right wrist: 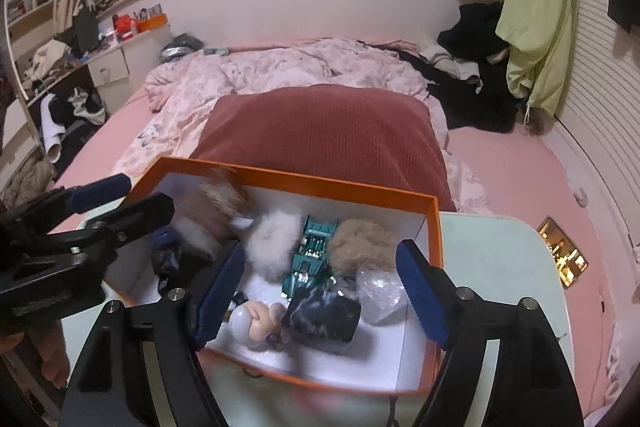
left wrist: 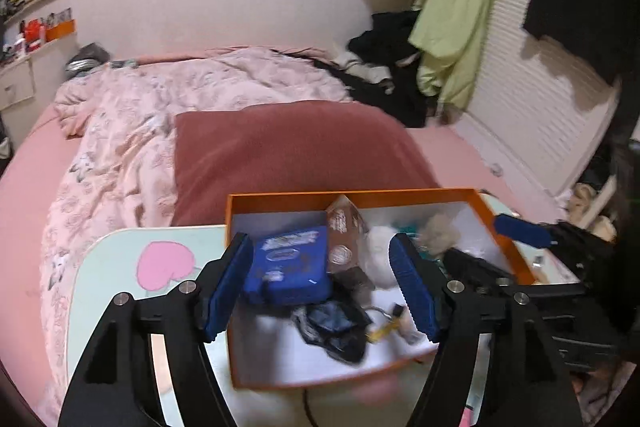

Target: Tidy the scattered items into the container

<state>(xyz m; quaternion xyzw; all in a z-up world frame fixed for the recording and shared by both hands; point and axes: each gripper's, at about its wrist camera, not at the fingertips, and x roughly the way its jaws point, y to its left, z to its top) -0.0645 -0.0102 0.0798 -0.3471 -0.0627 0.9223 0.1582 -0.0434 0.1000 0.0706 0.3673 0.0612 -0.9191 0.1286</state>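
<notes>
An orange box (left wrist: 404,195) with a white inside stands on a pale green table (left wrist: 120,247). It holds a blue pack (left wrist: 290,265), a brown packet (left wrist: 342,227), white fluff (left wrist: 378,247) and dark crumpled bits (left wrist: 336,327). My left gripper (left wrist: 322,291) is open and empty over the box. In the right wrist view the box (right wrist: 348,183) shows a teal toy car (right wrist: 310,251), white fluff (right wrist: 276,243), tan fluff (right wrist: 366,237), a dark pouch (right wrist: 324,319) and a small doll (right wrist: 256,323). My right gripper (right wrist: 322,295) is open and empty above these.
Behind the table lies a bed with a dark red pillow (right wrist: 324,131) and a pink floral duvet (left wrist: 132,131). Dark clothes (right wrist: 476,67) and a green garment (right wrist: 536,7) are at the back right. A pink heart (left wrist: 164,263) marks the table.
</notes>
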